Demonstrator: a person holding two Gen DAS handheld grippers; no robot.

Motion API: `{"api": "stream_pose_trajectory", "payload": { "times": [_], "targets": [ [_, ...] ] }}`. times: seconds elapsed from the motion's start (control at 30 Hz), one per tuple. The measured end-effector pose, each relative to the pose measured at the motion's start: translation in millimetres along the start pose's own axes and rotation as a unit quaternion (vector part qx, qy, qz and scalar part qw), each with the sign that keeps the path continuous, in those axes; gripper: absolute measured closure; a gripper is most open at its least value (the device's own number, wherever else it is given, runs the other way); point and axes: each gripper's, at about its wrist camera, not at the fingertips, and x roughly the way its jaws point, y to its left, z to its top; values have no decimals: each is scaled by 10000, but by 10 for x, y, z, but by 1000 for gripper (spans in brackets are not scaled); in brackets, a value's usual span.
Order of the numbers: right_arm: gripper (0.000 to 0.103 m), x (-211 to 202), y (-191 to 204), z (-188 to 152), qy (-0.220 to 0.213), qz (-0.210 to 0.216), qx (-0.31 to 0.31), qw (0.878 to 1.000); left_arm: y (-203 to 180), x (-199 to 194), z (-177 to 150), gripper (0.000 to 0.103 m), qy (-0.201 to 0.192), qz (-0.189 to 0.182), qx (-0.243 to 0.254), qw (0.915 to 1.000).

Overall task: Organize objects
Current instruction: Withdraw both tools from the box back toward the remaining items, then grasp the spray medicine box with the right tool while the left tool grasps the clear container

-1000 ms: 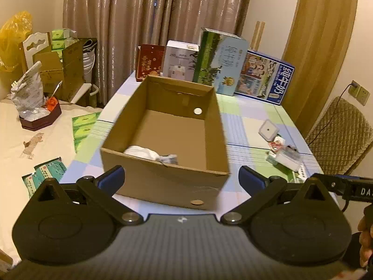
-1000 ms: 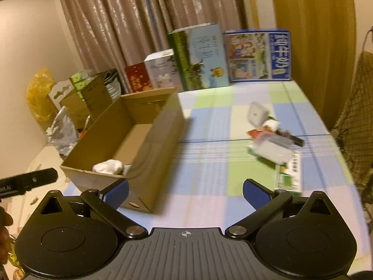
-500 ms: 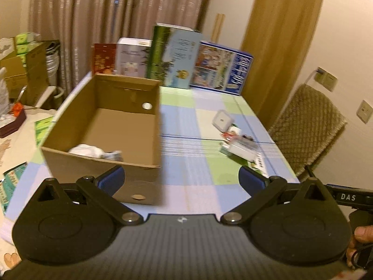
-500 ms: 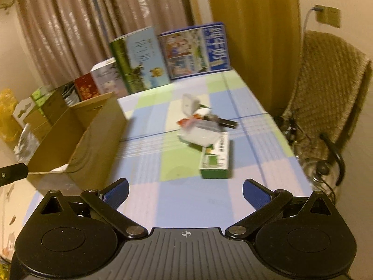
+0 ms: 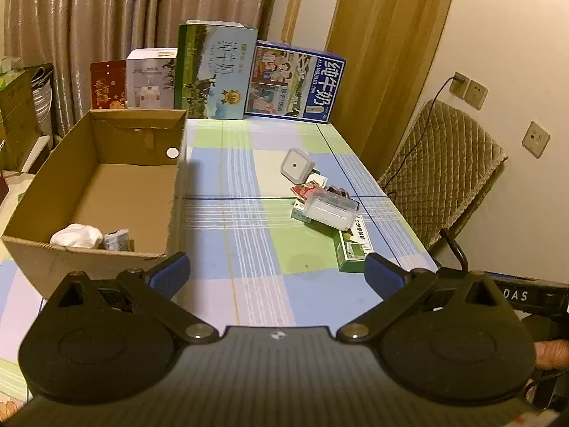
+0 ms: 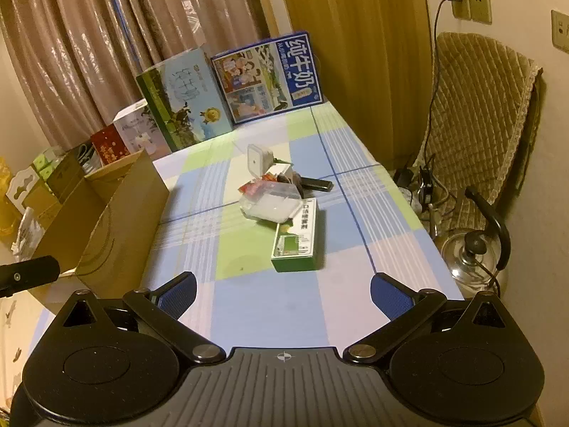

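Observation:
An open cardboard box [image 5: 89, 199] stands on the left of the checked table [image 5: 249, 235]; a white crumpled thing [image 5: 76, 236] and a small packet lie in its near corner. A heap of small items sits to the right: a green carton [image 6: 297, 238], a clear plastic case [image 6: 272, 203], a white square container [image 6: 258, 160], a black stick-like object [image 6: 316, 185]. My left gripper [image 5: 275, 277] is open above the table's near edge, nothing between its fingers. My right gripper [image 6: 282, 293] is open too, short of the green carton. The same box [image 6: 106, 227] shows at left in the right wrist view.
Tall printed cartons [image 5: 217, 71] line the table's far edge before curtains. A quilted chair [image 5: 448, 163] stands right of the table, a steel kettle [image 6: 473, 252] and cables on the floor beside it. More boxes [image 6: 57, 178] crowd the left. A hand [image 5: 549, 354] holds the other gripper at right.
Both views have swung right and forward: the cardboard box has slid to the left and the heap of small items now sits nearer the middle. Both grippers stay open.

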Motion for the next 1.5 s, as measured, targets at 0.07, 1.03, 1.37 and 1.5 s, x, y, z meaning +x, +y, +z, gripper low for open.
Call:
{"api": "stream_pose_trajectory", "payload": {
  "times": [0.07, 1.03, 1.37, 1.5],
  "targets": [
    [2, 47, -10, -1, 9, -18, 2, 10000, -24, 55, 30, 1, 16, -31, 9, 10000],
    [3, 1831, -149, 200, 648, -89, -320, 9973, -214, 1729, 561, 1, 543, -91, 541, 9970],
    [26, 2193, -132, 204, 773, -243, -625, 9948, -200, 1993, 543, 1, 696, -184, 522, 9960],
    [43, 2248, -159, 219, 817, -334, -693, 9937, -202, 2023, 519, 1, 734, -183, 496, 9959]
  ]
}}
